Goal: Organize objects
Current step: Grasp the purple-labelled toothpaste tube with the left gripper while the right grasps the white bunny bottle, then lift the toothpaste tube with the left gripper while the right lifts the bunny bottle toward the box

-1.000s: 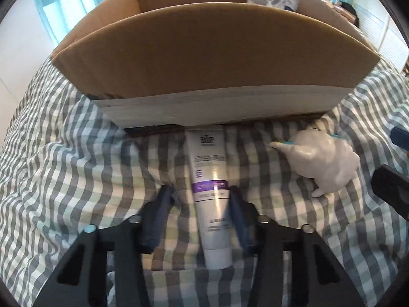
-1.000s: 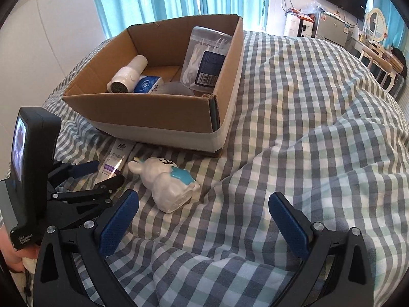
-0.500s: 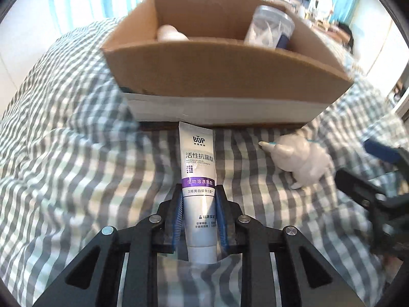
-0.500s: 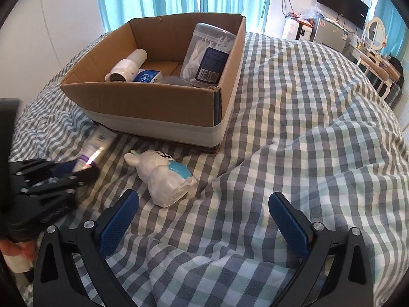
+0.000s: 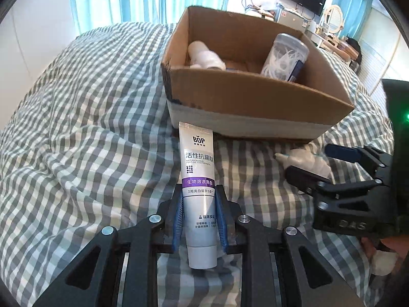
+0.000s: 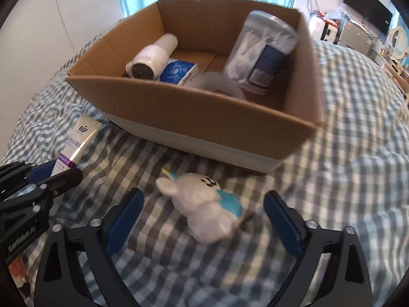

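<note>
My left gripper (image 5: 199, 220) is shut on a white toothpaste tube (image 5: 199, 179) with a purple band, held above the checked bedspread in front of the cardboard box (image 5: 255, 107). The tube also shows in the right wrist view (image 6: 76, 143). My right gripper (image 6: 204, 225) is open, its fingers on either side of a white rabbit figure (image 6: 207, 204) with a blue patch that lies on the bedspread. The rabbit (image 5: 304, 161) is partly hidden behind the right gripper (image 5: 329, 163) in the left wrist view.
The box (image 6: 204, 125) holds a white bottle (image 6: 153, 56), a blue-and-white packet (image 6: 179, 71) and a clear jar of floss picks (image 6: 263, 53). The checked bedspread (image 5: 76, 128) is rumpled. Furniture and a TV stand at the far right.
My left gripper closed on the toothpaste tube and lifted it off the bed, swinging left. My right gripper moved forward and down around the rabbit figure.
</note>
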Action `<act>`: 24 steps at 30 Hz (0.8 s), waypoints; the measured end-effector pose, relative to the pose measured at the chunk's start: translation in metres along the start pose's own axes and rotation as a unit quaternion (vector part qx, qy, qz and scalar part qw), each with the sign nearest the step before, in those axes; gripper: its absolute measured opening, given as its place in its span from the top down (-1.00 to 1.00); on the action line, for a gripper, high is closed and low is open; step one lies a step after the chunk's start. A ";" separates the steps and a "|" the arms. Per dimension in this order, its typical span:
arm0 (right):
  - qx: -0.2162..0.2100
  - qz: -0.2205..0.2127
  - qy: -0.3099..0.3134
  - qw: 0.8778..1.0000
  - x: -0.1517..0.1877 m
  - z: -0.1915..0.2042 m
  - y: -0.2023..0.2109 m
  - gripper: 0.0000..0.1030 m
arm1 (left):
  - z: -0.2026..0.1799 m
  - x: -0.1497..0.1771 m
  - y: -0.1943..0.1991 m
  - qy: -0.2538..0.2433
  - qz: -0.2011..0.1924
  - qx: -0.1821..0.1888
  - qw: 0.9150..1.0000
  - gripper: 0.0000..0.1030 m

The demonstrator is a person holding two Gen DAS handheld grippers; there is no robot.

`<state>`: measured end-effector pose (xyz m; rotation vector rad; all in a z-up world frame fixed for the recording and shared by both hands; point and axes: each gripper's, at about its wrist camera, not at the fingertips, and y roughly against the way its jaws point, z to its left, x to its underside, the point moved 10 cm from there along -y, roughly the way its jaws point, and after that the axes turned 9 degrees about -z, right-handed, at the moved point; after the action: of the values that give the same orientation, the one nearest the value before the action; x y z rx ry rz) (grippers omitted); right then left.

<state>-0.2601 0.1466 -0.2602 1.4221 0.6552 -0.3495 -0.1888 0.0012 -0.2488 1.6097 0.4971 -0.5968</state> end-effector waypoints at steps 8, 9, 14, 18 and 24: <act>0.001 0.032 0.006 0.999 0.011 0.001 -0.020 -0.17 | -0.002 0.011 -0.016 -0.005 0.026 0.002 1.000 0.55; 0.002 0.031 0.008 0.999 0.011 0.001 -0.019 -0.17 | -0.002 0.011 -0.015 -0.005 0.026 0.002 1.000 0.55; 0.006 0.021 0.021 1.000 0.013 0.006 -0.010 -0.16 | 0.002 0.009 -0.010 0.002 0.019 -0.003 1.000 0.55; -0.001 0.004 0.019 1.000 0.014 0.012 0.010 -0.16 | 0.002 0.004 0.004 0.000 0.006 -0.008 1.000 0.55; 0.001 -0.044 0.037 0.998 0.009 0.024 0.066 -0.16 | 0.003 0.001 0.031 -0.002 -0.013 -0.016 1.000 0.55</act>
<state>-0.2087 0.1336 -0.2127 1.4158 0.7797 -0.3688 -0.1685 -0.0056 -0.2255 1.5738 0.5223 -0.6097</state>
